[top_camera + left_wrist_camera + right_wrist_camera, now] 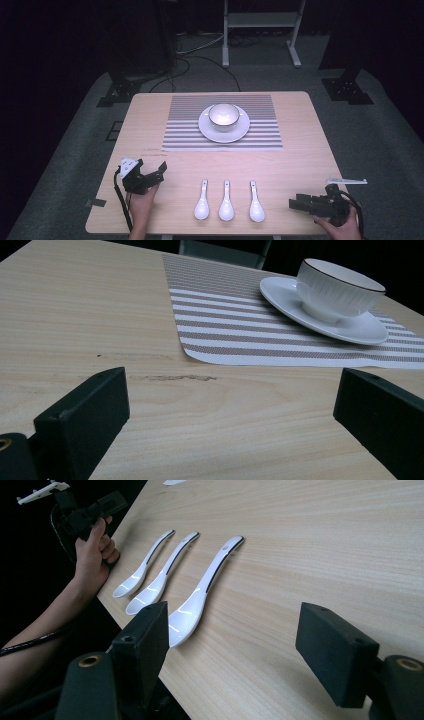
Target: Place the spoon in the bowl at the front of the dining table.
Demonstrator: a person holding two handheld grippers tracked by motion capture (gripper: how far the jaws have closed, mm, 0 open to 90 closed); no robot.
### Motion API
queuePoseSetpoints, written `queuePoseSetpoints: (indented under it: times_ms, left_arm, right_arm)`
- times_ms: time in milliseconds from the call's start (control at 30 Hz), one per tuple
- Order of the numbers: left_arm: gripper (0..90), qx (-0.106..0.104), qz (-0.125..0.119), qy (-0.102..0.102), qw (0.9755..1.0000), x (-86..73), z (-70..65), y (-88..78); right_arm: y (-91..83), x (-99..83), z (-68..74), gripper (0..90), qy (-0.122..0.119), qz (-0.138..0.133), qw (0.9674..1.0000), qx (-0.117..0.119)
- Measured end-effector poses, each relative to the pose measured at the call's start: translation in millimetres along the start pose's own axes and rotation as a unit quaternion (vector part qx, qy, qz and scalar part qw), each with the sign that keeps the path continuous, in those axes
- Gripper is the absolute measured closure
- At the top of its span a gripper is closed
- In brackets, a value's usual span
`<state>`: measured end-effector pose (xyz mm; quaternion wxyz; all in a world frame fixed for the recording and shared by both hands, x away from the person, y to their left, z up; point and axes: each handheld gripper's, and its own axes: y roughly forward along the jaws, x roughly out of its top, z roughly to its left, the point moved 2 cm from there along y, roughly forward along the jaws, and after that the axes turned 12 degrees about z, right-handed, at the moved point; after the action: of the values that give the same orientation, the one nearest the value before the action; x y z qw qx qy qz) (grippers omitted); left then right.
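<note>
High view: right gripper (295,204) low, level, gaping toward spoons (226,201).

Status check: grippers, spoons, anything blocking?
Left gripper open, empty. Right gripper open, empty, beside right spoon. Three spoons untouched; path unobstructed.

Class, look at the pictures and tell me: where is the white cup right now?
In the high view the white cup stands on its saucer at the middle of the striped placemat, on the far half of the table, well beyond the three spoons.
</note>
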<state>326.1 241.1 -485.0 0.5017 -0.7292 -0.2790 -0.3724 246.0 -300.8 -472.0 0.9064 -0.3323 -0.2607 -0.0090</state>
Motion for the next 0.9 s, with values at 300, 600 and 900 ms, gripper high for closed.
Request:
queuePoseSetpoints:
  times_ms: [300,600,900]
  left_arm:
    - [0.1,0.0,-0.001,-0.001,1.0,-0.1,0.0,-0.2]
    - [0.2,0.0,0.0,0.0,1.0,0.0,0.0,0.0]
    - [0.2,-0.001,0.001,0.001,1.0,0.1,-0.2,0.2]
  right_arm:
    - [6.6,6.4,2.8,28.5,-0.004,0.013,0.9999,0.002]
    - [15.6,13.3,6.5,28.5,-0.007,0.021,0.9997,0.01]
    - [27.3,20.8,10.9,28.5,-0.01,0.034,0.9992,0.016]
